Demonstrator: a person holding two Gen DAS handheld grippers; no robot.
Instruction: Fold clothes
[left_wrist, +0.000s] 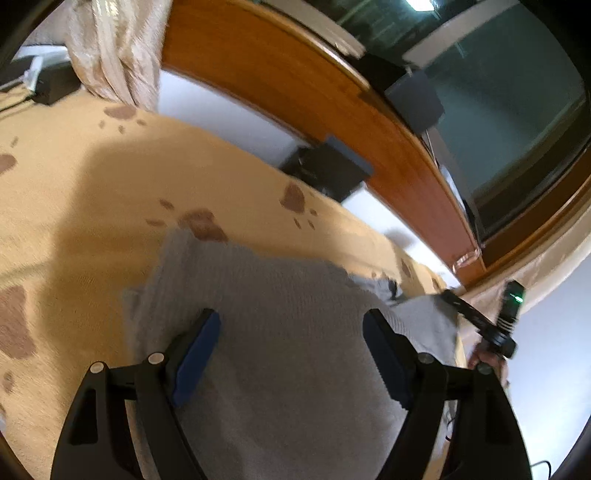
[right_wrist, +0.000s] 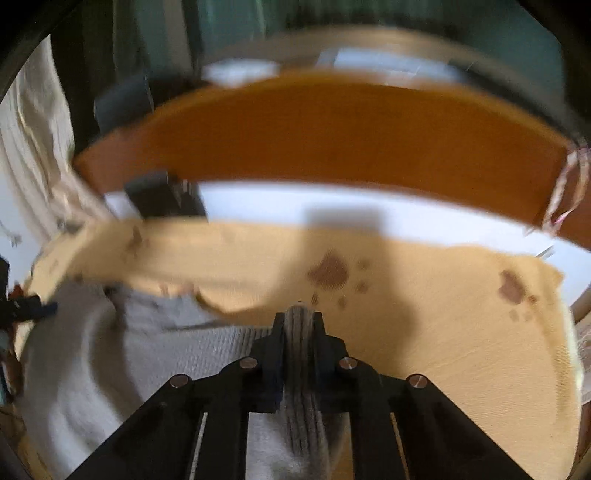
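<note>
Both grippers (left_wrist: 291, 332) (right_wrist: 300, 314) on grey garment (left_wrist: 280, 369).

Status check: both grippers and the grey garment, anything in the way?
Left gripper open, poised above grey knit garment. Right gripper shut on a bunched ribbed fold of it. Garment lies on tan paw-print blanket. Nothing in the way.

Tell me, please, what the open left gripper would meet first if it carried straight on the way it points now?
Most likely the grey knit garment: it fills the gap between the left gripper's open fingers and lies directly ahead on the tan spotted blanket. How near the cloth is cannot be judged from this view.
</note>
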